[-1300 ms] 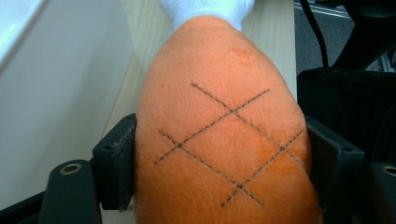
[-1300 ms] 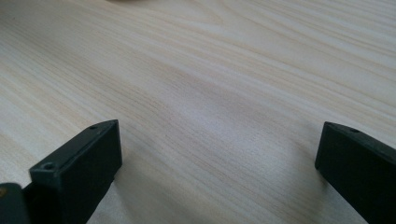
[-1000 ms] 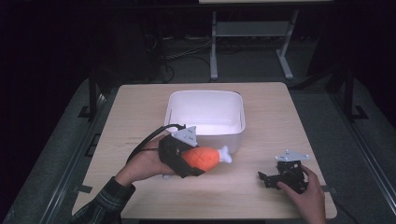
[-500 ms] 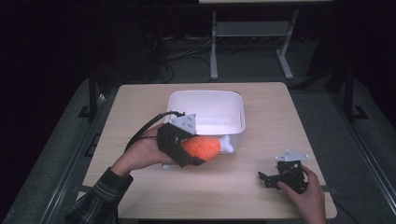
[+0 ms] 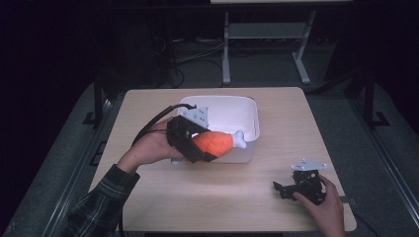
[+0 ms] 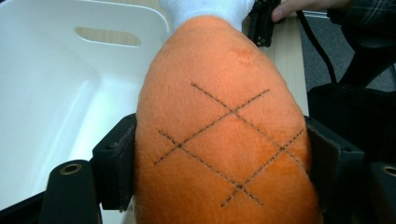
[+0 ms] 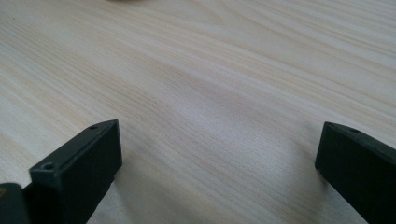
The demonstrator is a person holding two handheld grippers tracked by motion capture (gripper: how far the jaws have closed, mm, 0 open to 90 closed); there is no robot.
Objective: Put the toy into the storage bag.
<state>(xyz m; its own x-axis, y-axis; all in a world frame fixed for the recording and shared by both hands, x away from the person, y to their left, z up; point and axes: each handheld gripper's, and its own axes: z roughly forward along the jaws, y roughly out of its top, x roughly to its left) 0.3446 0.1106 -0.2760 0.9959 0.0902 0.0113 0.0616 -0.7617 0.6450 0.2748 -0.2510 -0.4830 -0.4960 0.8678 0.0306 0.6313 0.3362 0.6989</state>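
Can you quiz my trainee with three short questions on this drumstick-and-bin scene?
1. True or false: the left gripper holds the plush drumstick.
2. Which way does the drumstick's white bone end point? A: over the white bin; B: toward the person.
3. Fill in: the right gripper rests low over the bare wooden ____, jaws apart.

Key: 1 true; 2 A; 3 table.
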